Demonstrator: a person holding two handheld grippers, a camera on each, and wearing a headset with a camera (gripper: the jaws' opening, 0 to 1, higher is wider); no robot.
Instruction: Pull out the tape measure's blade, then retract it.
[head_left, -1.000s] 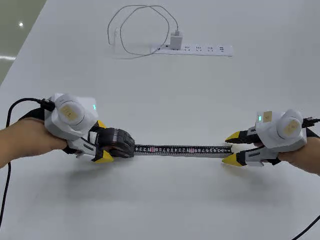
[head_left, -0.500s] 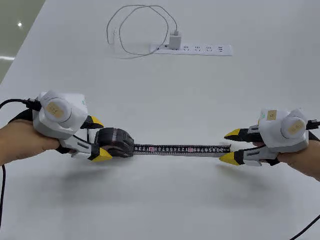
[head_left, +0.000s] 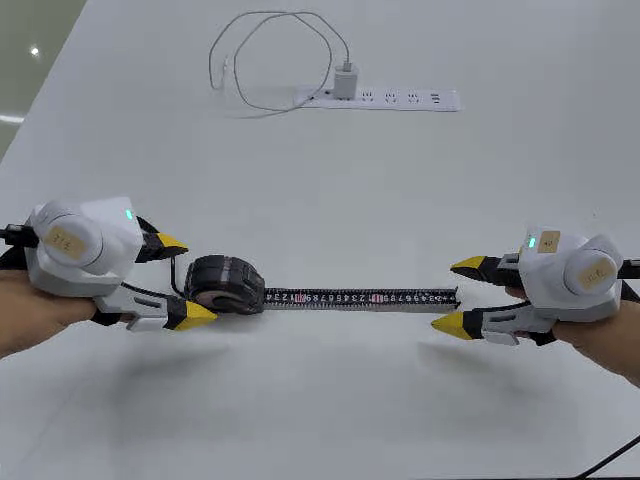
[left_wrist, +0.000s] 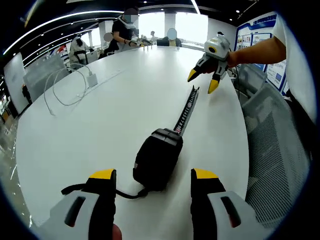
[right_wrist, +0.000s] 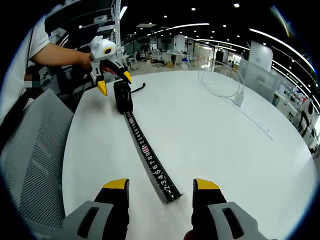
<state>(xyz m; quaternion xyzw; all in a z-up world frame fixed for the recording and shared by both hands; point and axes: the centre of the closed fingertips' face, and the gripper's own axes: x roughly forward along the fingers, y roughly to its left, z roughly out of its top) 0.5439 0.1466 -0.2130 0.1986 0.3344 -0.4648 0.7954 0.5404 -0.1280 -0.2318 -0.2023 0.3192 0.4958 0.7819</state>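
Note:
The black tape measure lies on the white table, its blade pulled out flat to the right. My left gripper is open just left of the case, touching nothing; in the left gripper view the case sits ahead of the yellow fingertips. My right gripper is open too, its tips straddling the blade's free end without holding it. The right gripper view has the blade's end between the spread jaws and the case far along the strip.
A white power strip with a plugged charger and looped white cable lies at the back of the table. Black cords trail from both grippers. A mesh chair stands by the table's edge.
My left gripper has let go of the case and backed off to the left. My right gripper has released the blade's end and widened. The tape measure has stayed put with the blade extended.

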